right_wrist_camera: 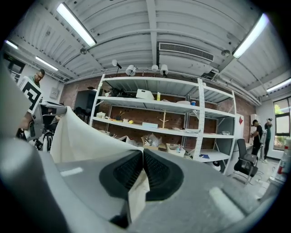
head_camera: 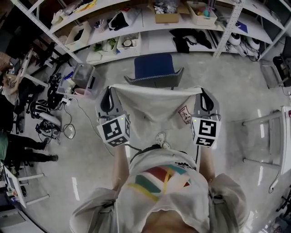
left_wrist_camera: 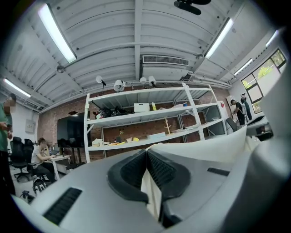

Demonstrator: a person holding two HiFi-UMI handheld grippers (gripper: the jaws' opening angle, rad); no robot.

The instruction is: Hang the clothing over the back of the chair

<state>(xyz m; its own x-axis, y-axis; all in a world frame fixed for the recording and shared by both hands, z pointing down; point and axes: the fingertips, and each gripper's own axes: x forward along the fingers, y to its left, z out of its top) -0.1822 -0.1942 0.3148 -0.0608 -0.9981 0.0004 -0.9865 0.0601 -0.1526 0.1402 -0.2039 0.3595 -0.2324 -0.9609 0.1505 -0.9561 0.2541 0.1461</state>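
1. The left gripper (head_camera: 109, 93) and the right gripper (head_camera: 205, 94) are both clamped on the white garment (head_camera: 154, 109), one at each upper corner. In each gripper view the ribbed pads (left_wrist_camera: 129, 170) meet, with a fold of the cloth pinched between them.
2. The two grips sit far apart, so the garment's top edge runs as one taut line from left to right and the rest hangs flat below it. Held this way, the edge can likely pass over the chair back in one piece without bunching.
3. The garment is in the air between the person and the chair (head_camera: 153, 67). Its top edge is just on the near side of the chair back (head_camera: 154, 81), and the blue seat lies beyond. It is not yet draped.
4. The next move probably means lifting that edge over the back and lowering it on the far side before the jaws let go.
5. On the far shelving (head_camera: 145, 25):
   - A cardboard box (head_camera: 166, 17) holds a dark jumble.
   - A beige bin (head_camera: 200, 13) to its right holds small coloured things.
   - A white tray (head_camera: 129, 43) holds round items.
   - A translucent box (head_camera: 84, 75) stands on the floor left of the chair; its contents cannot be made out.
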